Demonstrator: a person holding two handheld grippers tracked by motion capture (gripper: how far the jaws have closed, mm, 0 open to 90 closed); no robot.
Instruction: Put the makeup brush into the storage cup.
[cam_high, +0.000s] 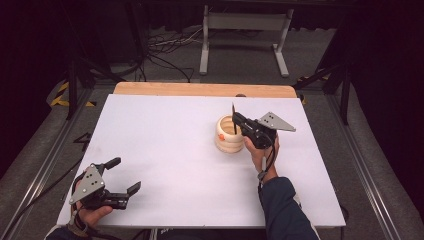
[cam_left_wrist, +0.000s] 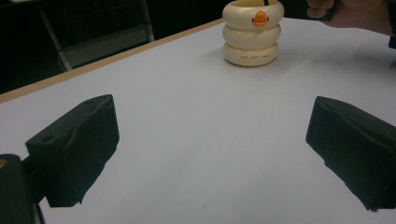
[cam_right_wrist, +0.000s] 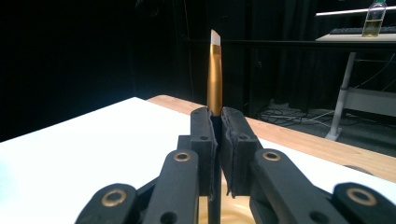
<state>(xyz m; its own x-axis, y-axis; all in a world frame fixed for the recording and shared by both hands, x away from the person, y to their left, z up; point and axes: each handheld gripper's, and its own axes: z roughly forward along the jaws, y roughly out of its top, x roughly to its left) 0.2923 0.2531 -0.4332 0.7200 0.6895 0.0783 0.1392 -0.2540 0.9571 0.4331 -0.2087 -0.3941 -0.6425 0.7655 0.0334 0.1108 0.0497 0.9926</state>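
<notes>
Table (cam_high: 165, 150): white top, bare apart from the cream ringed holder (cam_high: 229, 134) right of centre, toward the far edge.

Your right gripper (cam_high: 235, 120) sits right at the holder's rim, jaws clamped tight on a thin brush (cam_right_wrist: 214, 74): gold ferrule, white angled tip pointing up, dark handle running down between the jaws toward the holder's mouth. My read: the brush is either nearly seated or just lifted out, can't tell which. Either way it isn't released, so the release or lift clear is left.

Pose: right forearm reaches in from the near edge, and the brush stands close to upright above the holder.

Your left gripper (cam_high: 122, 176) is parked at the near left corner, jaws spread wide, nothing between them, well apart from the holder.
</notes>
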